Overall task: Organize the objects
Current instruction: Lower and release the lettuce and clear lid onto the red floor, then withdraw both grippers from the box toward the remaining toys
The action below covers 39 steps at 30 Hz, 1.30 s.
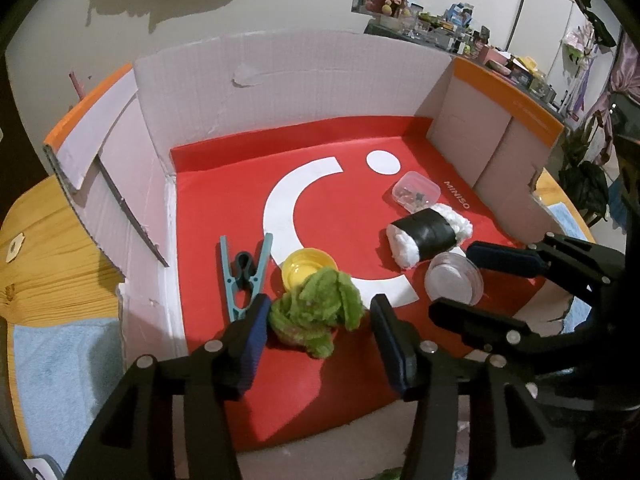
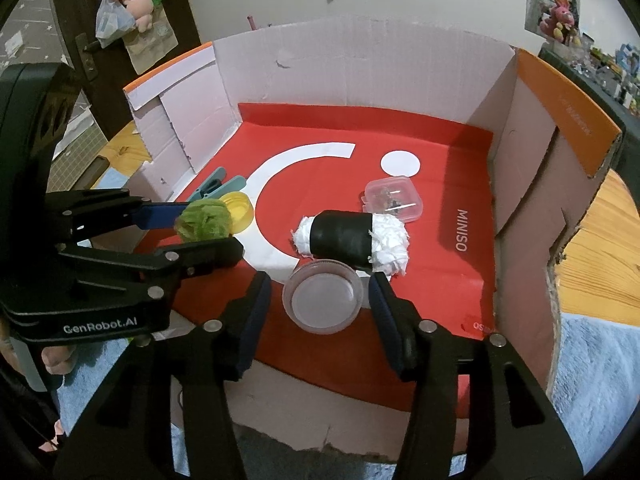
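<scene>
A red-lined cardboard box (image 1: pixel 224 168) holds the objects. My left gripper (image 1: pixel 318 320) is open, its fingers on either side of a green fuzzy lettuce toy (image 1: pixel 316 312), which also shows in the right wrist view (image 2: pixel 204 220). My right gripper (image 2: pixel 320 300) is open around a clear round lid (image 2: pixel 322 300), seen in the left wrist view (image 1: pixel 454 282) too. A sushi-roll toy (image 2: pixel 352 242) lies just beyond the lid. A yellow cap (image 1: pixel 306 268), a teal clothespin (image 1: pixel 242 276) and a small clear case (image 1: pixel 416 190) lie on the red floor.
White cardboard walls with orange rims (image 2: pixel 568 112) surround the box on three sides. The box stands on a wooden table (image 1: pixel 52 252) with a light blue towel (image 1: pixel 60 376) at its front. Cluttered shelves (image 1: pixel 460 20) stand behind.
</scene>
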Tool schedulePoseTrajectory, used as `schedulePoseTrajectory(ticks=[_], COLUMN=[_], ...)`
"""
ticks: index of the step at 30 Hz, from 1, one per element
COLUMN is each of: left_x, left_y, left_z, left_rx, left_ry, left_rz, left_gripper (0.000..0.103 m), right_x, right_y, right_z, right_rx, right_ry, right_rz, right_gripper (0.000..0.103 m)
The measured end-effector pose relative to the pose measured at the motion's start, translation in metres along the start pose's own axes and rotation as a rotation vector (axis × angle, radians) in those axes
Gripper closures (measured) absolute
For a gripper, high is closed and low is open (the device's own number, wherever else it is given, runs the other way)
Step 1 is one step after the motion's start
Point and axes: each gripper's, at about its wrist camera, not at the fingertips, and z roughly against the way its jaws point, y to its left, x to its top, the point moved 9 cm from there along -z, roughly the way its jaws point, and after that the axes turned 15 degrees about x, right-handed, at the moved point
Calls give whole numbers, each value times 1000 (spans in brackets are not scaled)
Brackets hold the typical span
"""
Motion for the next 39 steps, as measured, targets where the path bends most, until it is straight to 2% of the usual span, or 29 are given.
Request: schedulePoseTrajectory(ticks=[12,15,19,30,39], left_x=[-3,-4,-2,-7,-11], left_y=[0,-1,4,11,16], left_z=[9,13,19,26,34], left_rx=[11,18,52,42,35], left_ry=[-19,-28,-56,-56,-66], left_rz=[3,0,6,34,52], left_gripper=[47,45,32,31,21], right_x=[-3,-4,-4,-5,-9], right_y=[8,11,14,24,29], right_z=[10,13,15,22,29], right_rx=[-5,-2,0,2,-10], right_ry=[-15,-20,-25,-44,-56], right_rz=[14,17,21,32,35], right_gripper=[43,40,39,31,25])
